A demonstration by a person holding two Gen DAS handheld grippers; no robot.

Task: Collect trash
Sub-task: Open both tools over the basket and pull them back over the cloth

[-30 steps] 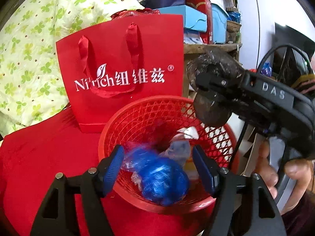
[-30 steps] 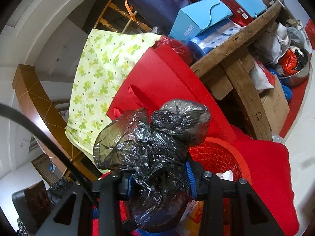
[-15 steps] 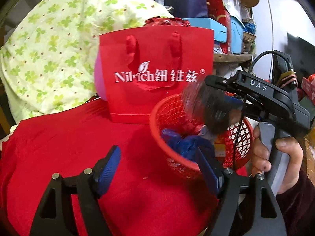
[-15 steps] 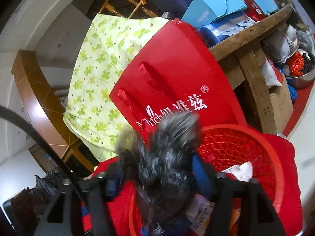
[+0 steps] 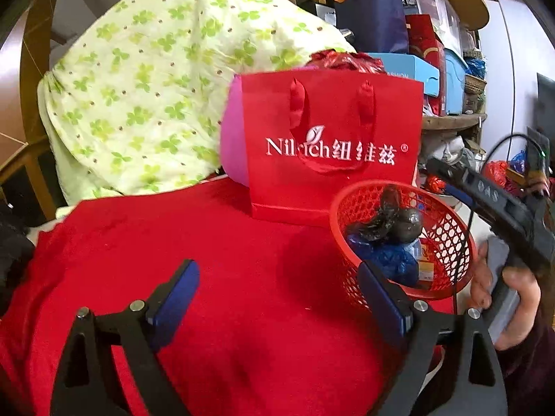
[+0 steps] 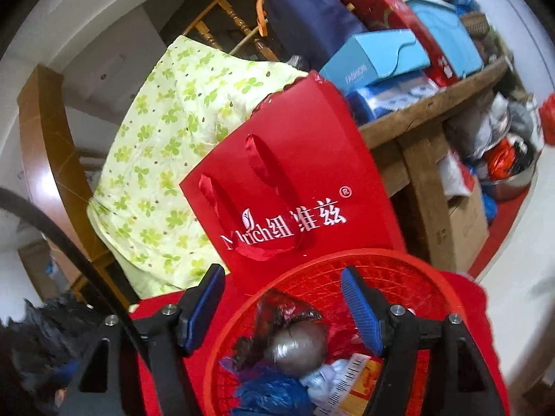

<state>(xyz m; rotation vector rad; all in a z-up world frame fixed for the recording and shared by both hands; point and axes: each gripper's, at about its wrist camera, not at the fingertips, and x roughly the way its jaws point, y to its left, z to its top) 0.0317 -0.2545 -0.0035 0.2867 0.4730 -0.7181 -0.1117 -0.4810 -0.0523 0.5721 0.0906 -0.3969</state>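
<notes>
My left gripper (image 5: 277,298): jaws opening, already wide apart, nothing between them; it hangs over the red cloth, with the basket just beyond its right-hand finger.
My right gripper (image 6: 282,303): jaws apart and empty, poised above the basket's rim; from the left wrist view I see its black body coming in from the right, with my hand (image 5: 510,298) wrapped on the handle.
Black bag (image 6: 298,341): crumpled black plastic, lying loose in the basket on top of the other trash, below my right gripper and touching neither finger.
Blue bag (image 5: 388,254): crumpled blue plastic in the basket, under and beside the black bag.
Other trash: a printed paper wrapper (image 6: 350,378) and a pale scrap lie in the basket's bottom.
Red basket (image 5: 447,228): round plastic mesh, upright on the red cloth, right in front of the gift bag.
Red cloth (image 5: 215,242): covers the worktop; the stretch under my left gripper is bare.
Gift bag (image 5: 333,170): red paper with ribbon handles and white lettering, standing upright behind the basket.
Quilt (image 5: 149,97): green clover print, heaped behind the gift bag to the left.
</notes>
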